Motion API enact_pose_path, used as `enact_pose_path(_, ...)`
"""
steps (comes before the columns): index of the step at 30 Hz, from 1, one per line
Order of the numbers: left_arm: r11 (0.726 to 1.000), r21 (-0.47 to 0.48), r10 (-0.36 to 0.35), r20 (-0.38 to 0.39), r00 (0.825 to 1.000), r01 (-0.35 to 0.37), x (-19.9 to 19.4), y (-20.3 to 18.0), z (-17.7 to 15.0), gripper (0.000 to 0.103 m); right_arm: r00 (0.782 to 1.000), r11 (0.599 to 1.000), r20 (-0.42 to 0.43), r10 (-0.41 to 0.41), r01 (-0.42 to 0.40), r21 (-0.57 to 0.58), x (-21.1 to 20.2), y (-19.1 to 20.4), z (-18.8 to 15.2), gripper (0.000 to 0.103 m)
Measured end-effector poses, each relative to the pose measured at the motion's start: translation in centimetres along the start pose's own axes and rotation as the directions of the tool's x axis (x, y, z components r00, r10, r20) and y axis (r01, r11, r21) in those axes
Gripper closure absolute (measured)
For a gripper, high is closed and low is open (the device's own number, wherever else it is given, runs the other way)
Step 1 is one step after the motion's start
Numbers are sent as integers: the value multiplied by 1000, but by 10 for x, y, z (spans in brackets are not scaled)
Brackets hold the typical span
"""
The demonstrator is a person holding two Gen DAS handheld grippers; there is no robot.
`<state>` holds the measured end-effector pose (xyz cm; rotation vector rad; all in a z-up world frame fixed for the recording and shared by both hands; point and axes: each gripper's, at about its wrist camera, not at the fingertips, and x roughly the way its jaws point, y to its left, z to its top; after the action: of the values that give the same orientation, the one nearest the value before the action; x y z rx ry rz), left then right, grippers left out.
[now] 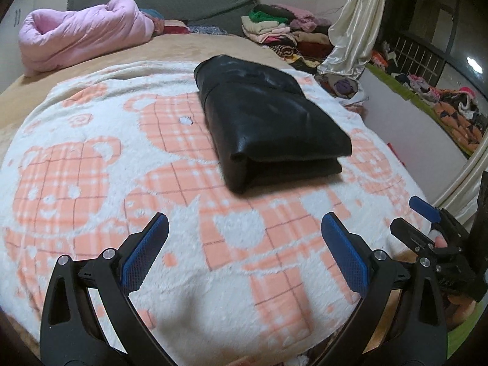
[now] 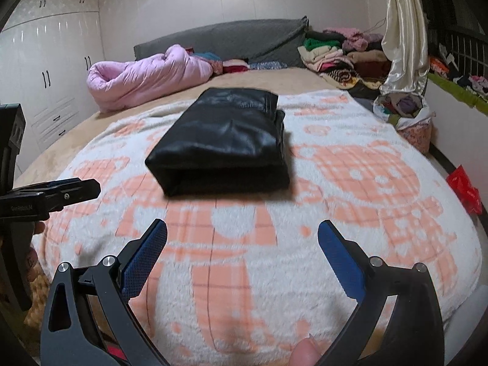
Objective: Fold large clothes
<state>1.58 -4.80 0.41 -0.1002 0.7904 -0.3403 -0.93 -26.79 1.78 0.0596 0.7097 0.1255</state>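
A black leather garment lies folded into a thick rectangle on a white blanket with orange bear prints. My left gripper is open above the blanket, well short of the garment's near edge, with nothing between its blue pads. My right gripper is open too, hanging before the garment's near fold, empty. In the left wrist view the right gripper shows at the right edge; in the right wrist view the left gripper shows at the left edge.
A pink quilt lies bundled near the grey headboard. Stacked clothes sit at the bed's far right by a cream curtain. A bag of clothes stands beside the bed. White wardrobes line the left wall.
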Motion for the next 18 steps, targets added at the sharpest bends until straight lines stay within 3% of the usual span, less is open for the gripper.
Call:
enact_pose_path(3,999,10,33,-7,999,-33,0,1,-4,9,1000,1000,-10,-12,12,-7,0,2,-3,4)
enact_pose_path(18,999,-12,37,-1,999,-37,-5,4,-8,9,1000,1000,-20,-9,9,-9,0,3,-2,4)
